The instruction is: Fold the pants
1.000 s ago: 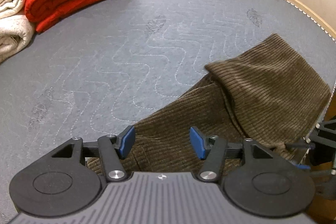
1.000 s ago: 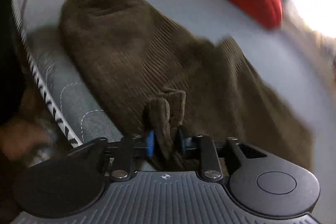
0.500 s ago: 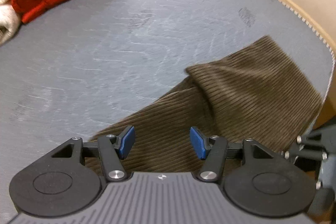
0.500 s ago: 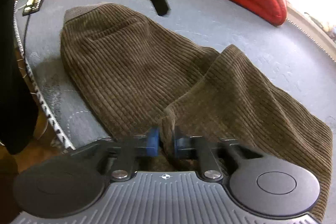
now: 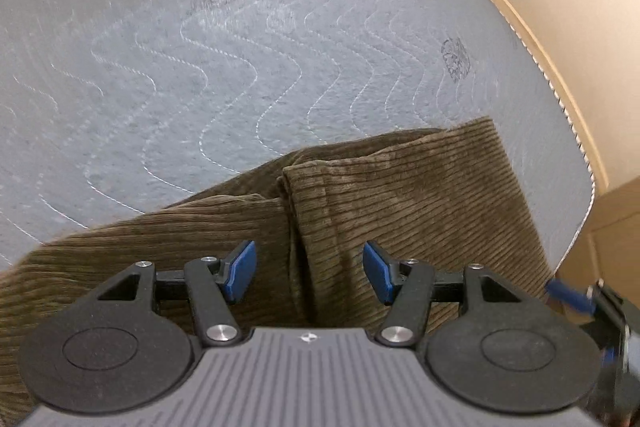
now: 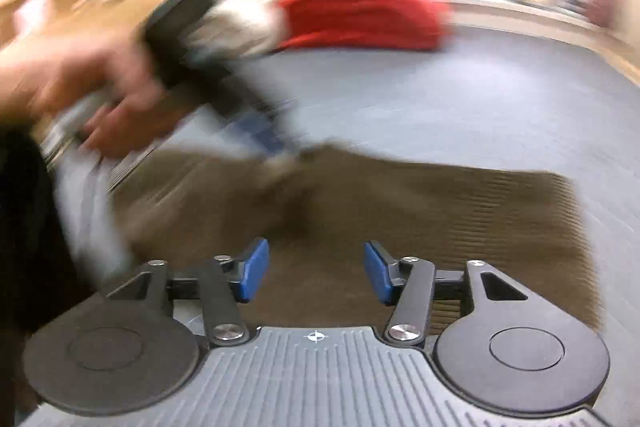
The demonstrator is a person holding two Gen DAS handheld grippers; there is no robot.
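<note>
Grey quilted padding (image 5: 248, 75) with wavy stitching covers the table, its wooden rim curving off along the far right edge, and the brown corduroy pants (image 5: 400, 203) lie at the near right corner of it, doubled over so one hem edge sits on top of the other layer. I've got my left gripper (image 5: 309, 271) hovering low over that overlap, blue pads wide apart with nothing between them, lined up on the vertical crease, I'd say so I can pinch the seam for the next fold. My right gripper (image 6: 313, 273) is spread wide too and empty, hanging over the near edge of the pants (image 6: 420, 219); this view is badly smeared, so the cloth's detail is hard to read. Off at the far side sits a red folded bundle (image 6: 360, 13) beside something pale, well clear of the work. My left hand (image 6: 92, 83) shows blurred there, gripping its handle. By my reckoning one fold is down and another remains.
</note>
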